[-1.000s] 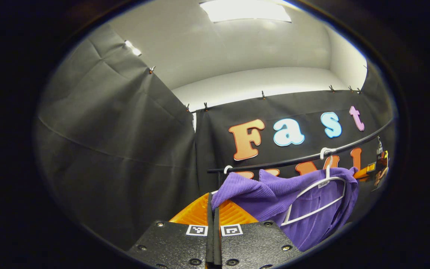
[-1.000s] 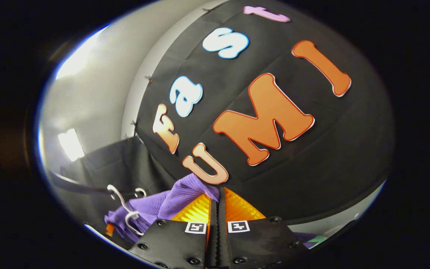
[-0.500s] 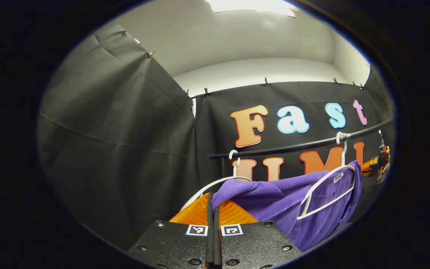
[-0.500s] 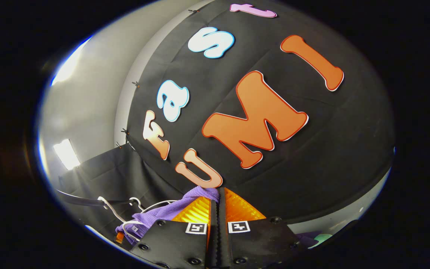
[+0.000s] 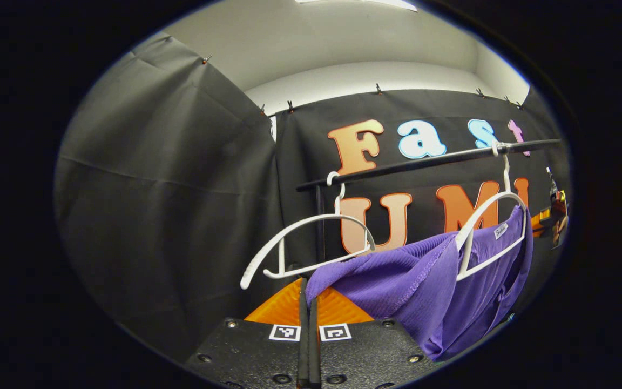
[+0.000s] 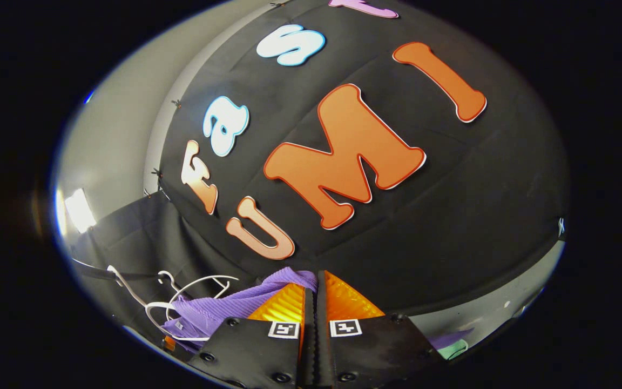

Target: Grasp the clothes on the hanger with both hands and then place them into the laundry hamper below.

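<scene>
Purple knit: the garment (image 5: 424,281) hangs between my two grippers, one shoulder off, the far shoulder draped on the right hanger (image 5: 486,232).
Left gripper (image 5: 309,302): fingers closed on a corner of the cloth, which emerges right at the tips.
Right gripper (image 6: 311,300): fingers pressed together on the other purple edge (image 6: 246,305).
Bare hanger (image 5: 305,243): white, empty, hooked on the black rail (image 5: 424,162) at the left.
Hamper: I judge it lies below; I cannot place it.
Step in hand: I am drawing the garment down off the right hanger.
How I'd do it well: keep both pinches firm, lower the two hands evenly, and ease the far shoulder sideways so the hanger does not get dragged off the rail.
Risk: the neckline may snag.
</scene>
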`<control>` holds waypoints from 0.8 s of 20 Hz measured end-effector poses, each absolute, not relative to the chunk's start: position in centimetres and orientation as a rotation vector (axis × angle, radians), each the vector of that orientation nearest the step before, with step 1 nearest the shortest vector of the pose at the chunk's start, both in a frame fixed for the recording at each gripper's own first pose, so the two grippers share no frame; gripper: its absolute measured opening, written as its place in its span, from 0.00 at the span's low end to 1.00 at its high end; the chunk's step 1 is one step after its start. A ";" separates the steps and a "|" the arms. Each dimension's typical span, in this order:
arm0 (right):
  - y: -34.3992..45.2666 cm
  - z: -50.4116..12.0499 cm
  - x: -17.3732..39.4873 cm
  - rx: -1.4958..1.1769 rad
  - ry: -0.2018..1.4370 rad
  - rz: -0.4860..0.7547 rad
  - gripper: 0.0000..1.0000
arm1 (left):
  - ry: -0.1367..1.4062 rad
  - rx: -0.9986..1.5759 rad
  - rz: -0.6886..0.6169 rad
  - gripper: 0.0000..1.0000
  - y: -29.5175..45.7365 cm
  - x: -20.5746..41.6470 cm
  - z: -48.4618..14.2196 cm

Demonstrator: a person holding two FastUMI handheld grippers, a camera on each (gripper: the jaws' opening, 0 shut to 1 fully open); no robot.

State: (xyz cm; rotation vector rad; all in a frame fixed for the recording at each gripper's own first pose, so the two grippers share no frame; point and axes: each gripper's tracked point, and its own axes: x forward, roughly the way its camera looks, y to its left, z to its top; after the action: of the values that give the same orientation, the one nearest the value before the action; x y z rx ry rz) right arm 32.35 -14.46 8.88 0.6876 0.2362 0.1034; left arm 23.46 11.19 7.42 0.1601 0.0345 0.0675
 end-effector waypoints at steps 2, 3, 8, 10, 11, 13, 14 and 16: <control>-14.5 7.7 32.7 0.663 0.254 0.088 0.07 | 0.054 0.147 0.061 0.00 11.2 23.7 6.2; -14.6 7.0 32.8 0.650 0.265 0.079 0.07 | 0.063 0.146 0.059 0.00 11.4 23.8 5.6; -13.8 3.1 33.6 0.615 0.319 0.063 0.07 | 0.116 0.152 0.041 0.00 11.1 24.0 2.0; -13.4 1.7 33.7 0.602 0.328 0.063 0.07 | 0.128 0.140 0.030 0.00 10.7 23.7 0.6; -13.5 0.9 33.7 0.593 0.333 0.053 0.07 | 0.136 0.130 0.022 0.00 10.6 23.5 0.1; -13.1 -0.7 33.9 0.582 0.351 0.045 0.07 | 0.155 0.108 0.006 0.00 10.2 23.1 -0.9; -12.8 -1.6 34.0 0.573 0.362 0.040 0.08 | 0.157 0.100 0.006 0.00 10.1 23.0 -1.1; -12.1 -3.1 34.1 0.559 0.383 0.039 0.08 | 0.144 0.101 0.014 0.00 10.3 22.7 -0.5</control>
State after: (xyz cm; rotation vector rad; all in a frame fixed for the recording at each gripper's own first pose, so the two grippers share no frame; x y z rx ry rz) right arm 34.14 -12.09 -3.07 0.5593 0.3825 0.0390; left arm 22.69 10.32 -0.54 0.1005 0.1436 0.0144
